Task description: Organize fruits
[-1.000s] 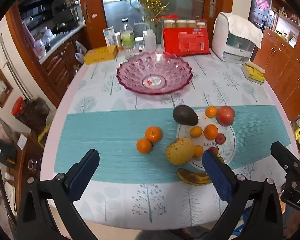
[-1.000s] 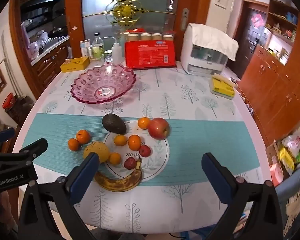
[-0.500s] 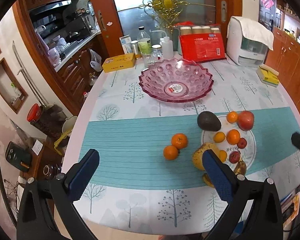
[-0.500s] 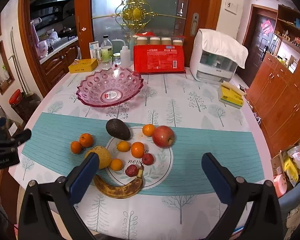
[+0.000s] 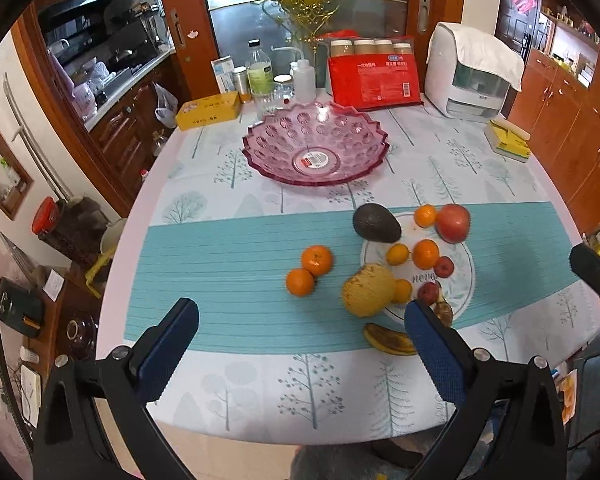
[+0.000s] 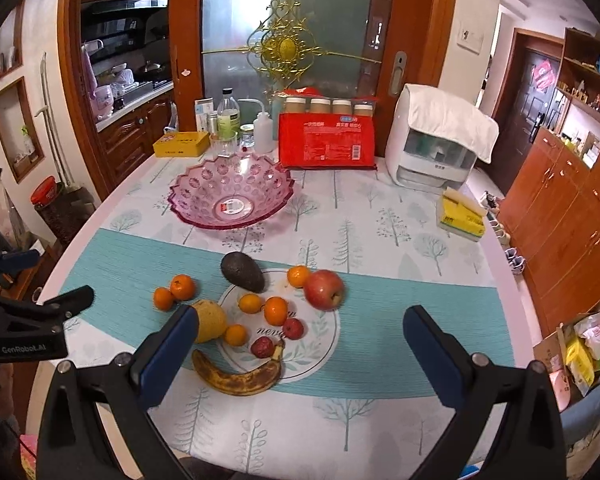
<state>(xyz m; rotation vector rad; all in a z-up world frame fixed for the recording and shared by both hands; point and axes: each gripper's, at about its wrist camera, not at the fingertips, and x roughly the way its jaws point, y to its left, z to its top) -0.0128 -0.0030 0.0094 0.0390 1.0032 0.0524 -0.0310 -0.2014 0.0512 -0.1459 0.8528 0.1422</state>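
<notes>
An empty pink glass bowl point(image 5: 316, 144) point(image 6: 230, 192) stands at the back of the table. In front of it fruit lies loose on the teal cloth: a dark avocado point(image 5: 376, 223) point(image 6: 242, 271), a red apple point(image 5: 453, 223) point(image 6: 323, 290), a yellow pear point(image 5: 368, 290) point(image 6: 210, 320), a spotted banana point(image 5: 388, 340) point(image 6: 238, 376), two tangerines point(image 5: 310, 270) point(image 6: 175, 292) and several small oranges and red fruits. My left gripper point(image 5: 300, 344) hovers open over the near edge. My right gripper point(image 6: 300, 344) is also open, empty, above the banana's side.
Along the back stand a red packet point(image 6: 327, 146), bottles point(image 6: 227, 120), a yellow box point(image 6: 181, 144) and a white appliance point(image 6: 440, 148). A yellow sponge pack point(image 6: 461, 216) lies at the right. Wooden cabinets point(image 6: 572, 208) flank the right side; a kitchen counter lies left.
Both grippers have drawn back and risen, so the table looks further off. The left view has swung left then settled. No fruit has moved; both grippers stay open.
</notes>
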